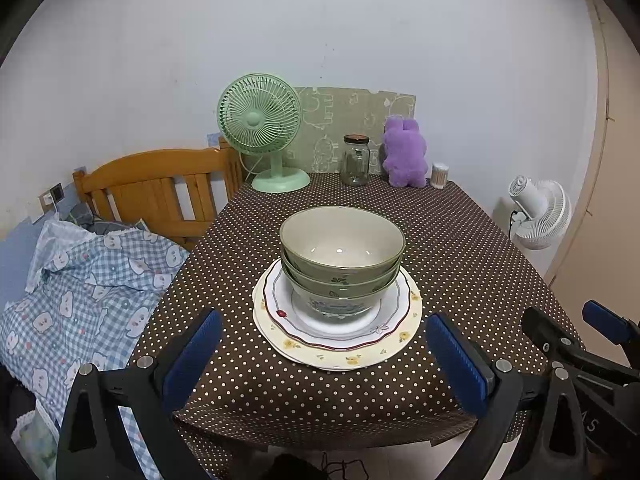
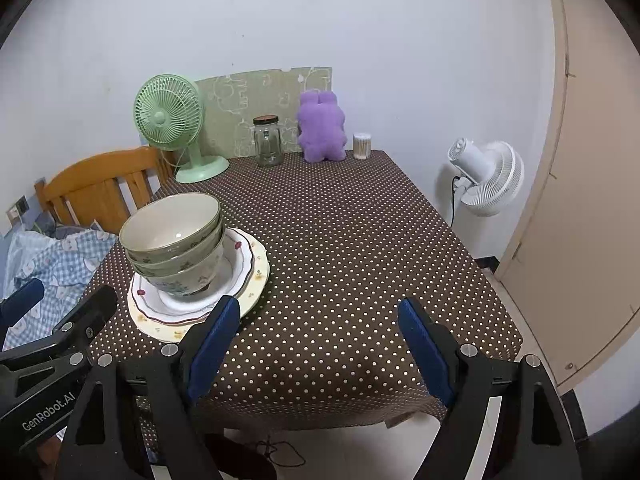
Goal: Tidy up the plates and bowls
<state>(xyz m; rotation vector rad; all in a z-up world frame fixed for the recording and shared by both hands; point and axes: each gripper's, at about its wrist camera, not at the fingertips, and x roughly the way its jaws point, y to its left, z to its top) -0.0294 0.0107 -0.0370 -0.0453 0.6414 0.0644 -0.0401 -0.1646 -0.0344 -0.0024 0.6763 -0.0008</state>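
Three green bowls [image 1: 342, 256] [image 2: 174, 236] are nested in one stack on a white plate with a red wavy rim [image 1: 384, 320] [image 2: 240, 268]. That plate lies on a larger cream plate with yellow flowers [image 1: 400, 344] [image 2: 258, 280], near the front of the brown dotted table [image 1: 460, 248] [image 2: 340, 240]. My left gripper [image 1: 326, 344] stands open in front of the stack, nothing between its blue pads. My right gripper [image 2: 320, 332] is open over bare cloth to the right of the plates, and it shows at the right edge of the left wrist view [image 1: 568, 332].
At the table's back stand a green fan [image 1: 264, 128] [image 2: 172, 120], a glass jar [image 1: 355, 160] [image 2: 268, 140], a purple plush toy [image 1: 404, 152] [image 2: 322, 128] and a small cup of swabs [image 1: 440, 175] [image 2: 362, 146]. A wooden headboard [image 1: 160, 188] and checked bedding [image 1: 88, 292] lie left. A white fan [image 1: 540, 212] [image 2: 488, 176] stands right.
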